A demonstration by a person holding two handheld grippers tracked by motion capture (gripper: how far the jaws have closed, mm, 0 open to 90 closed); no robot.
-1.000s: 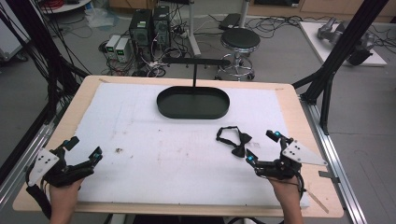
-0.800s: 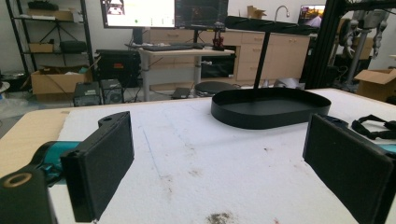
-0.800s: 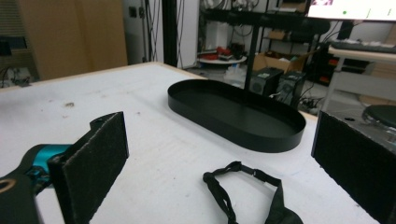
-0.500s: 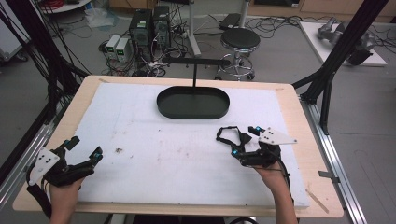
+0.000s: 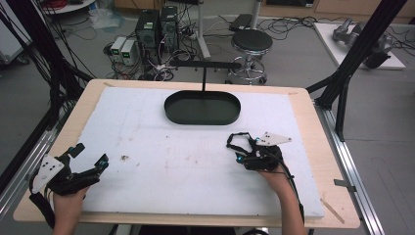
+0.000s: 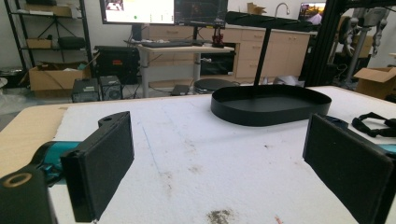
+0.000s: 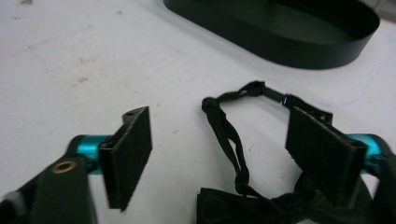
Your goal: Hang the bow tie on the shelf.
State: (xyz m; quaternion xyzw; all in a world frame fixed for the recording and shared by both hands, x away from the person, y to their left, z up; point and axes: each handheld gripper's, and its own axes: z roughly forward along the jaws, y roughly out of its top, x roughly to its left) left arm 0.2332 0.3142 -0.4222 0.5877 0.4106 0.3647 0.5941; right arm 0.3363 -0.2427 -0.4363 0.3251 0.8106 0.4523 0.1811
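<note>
A: High view first: where is the black bow tie (image 5: 238,142)?

B: It lies flat on the white pad (image 5: 161,156) that covers the counter (image 5: 313,147), at the right side, near the middle in depth. Its strap loops out toward the far side, and the bow part sits under the right claw (image 5: 243,149).

A: And that claw's state?

B: Released, though its jaws have just been closing. In the right gripper view the two black pads stand apart, one on each side of the tie (image 7: 243,186). The thin strap runs up between them and the knotted bow lies at the near edge between the jaw roots. The right-hand pad (image 7: 322,149) sits over the strap's end; I cannot tell whether it touches the fabric. Neither pad presses on the bow.

A: What about the left claw (image 5: 89,160)?

B: It rests at the near left corner of the pad, held by the person's left hand (image 5: 66,205). The left gripper view shows its jaws wide apart with bare white pad between them, so it is released and holds nothing.

A: Anything else on the counter?

B: A black oval tray (image 5: 202,107) with a T-shaped stand (image 5: 204,68) sits at the far middle, just beyond the tie and apart from it.
</note>
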